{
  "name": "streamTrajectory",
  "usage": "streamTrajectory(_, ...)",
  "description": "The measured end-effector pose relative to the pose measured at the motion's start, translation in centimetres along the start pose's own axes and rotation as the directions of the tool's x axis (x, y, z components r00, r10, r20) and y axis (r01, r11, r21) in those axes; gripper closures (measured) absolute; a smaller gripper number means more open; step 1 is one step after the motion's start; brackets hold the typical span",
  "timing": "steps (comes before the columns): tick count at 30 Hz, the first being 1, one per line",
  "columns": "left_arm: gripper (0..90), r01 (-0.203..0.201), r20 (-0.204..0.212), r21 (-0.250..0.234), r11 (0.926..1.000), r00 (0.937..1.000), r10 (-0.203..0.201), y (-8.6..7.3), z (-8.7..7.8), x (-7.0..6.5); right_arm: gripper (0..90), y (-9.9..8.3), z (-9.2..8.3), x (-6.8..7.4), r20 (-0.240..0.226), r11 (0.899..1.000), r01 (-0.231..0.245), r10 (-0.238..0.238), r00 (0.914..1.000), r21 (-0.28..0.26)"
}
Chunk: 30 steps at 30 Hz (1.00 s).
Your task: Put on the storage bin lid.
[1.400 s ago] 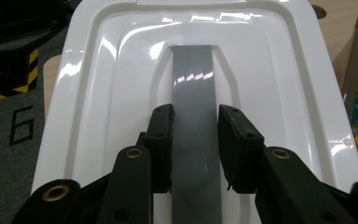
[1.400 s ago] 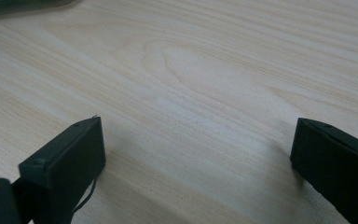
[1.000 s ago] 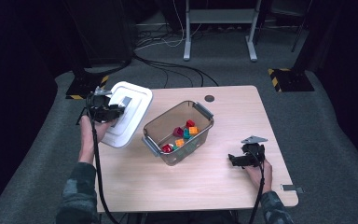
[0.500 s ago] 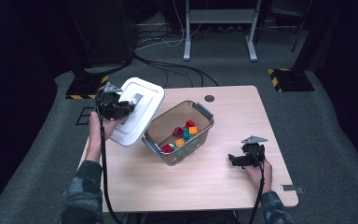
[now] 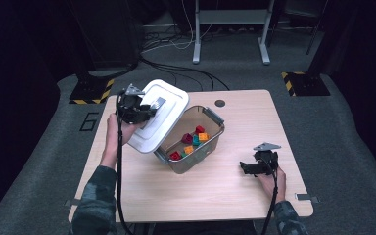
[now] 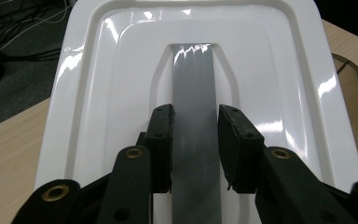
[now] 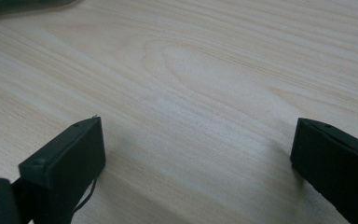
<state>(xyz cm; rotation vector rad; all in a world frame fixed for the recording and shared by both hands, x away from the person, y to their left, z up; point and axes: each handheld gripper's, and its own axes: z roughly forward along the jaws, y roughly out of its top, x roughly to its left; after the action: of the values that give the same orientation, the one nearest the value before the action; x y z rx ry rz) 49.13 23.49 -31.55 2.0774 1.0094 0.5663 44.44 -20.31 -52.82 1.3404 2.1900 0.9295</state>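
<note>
The left gripper (image 6: 196, 149) is clamped on the grey handle (image 6: 193, 93) of the white lid (image 5: 159, 115) — held tilted over the left rim of the clear bin (image 5: 214, 142). The lid looks light, stiff and glossy, likely slippery; the raised handle is the sound place to hold. The right gripper (image 7: 198, 158) rests on the table (image 7: 205, 70), jaws wide apart.

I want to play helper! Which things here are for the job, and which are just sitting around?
For the job:
white lid, held by the left gripper
clear box
coloured blocks inside it

Just there:
right gripper, open over the table
cables on the floor
</note>
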Motion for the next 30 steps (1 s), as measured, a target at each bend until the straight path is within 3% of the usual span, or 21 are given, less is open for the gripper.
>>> streamTrajectory(16, 66.5, -0.075, 0.076, 0.049, 0.9959, 0.9946, 0.072, 1.6, 2.9, -3.7, 2.4, 0.0, 0.0, 0.1, 0.003, 1.0, -0.01, 0.01, 0.9999, -0.002)
streamTrajectory(23, 66.5, -0.085, 0.097, 0.07, 0.9939, 0.9923, 0.078, 1.9, 4.3, -4.7, 2.4, 0.0, 0.0, 0.1, 0.007, 1.0, -0.02, 0.02, 0.9998, -0.006)
streamTrajectory(30, 66.5, -0.118, 0.134, 0.11, 0.9869, 0.9857, 0.103, 1.9, 5.7, -5.8, 2.4, 0.0, 0.0, 0.1, 0.005, 1.0, -0.014, 0.014, 0.9999, -0.004)
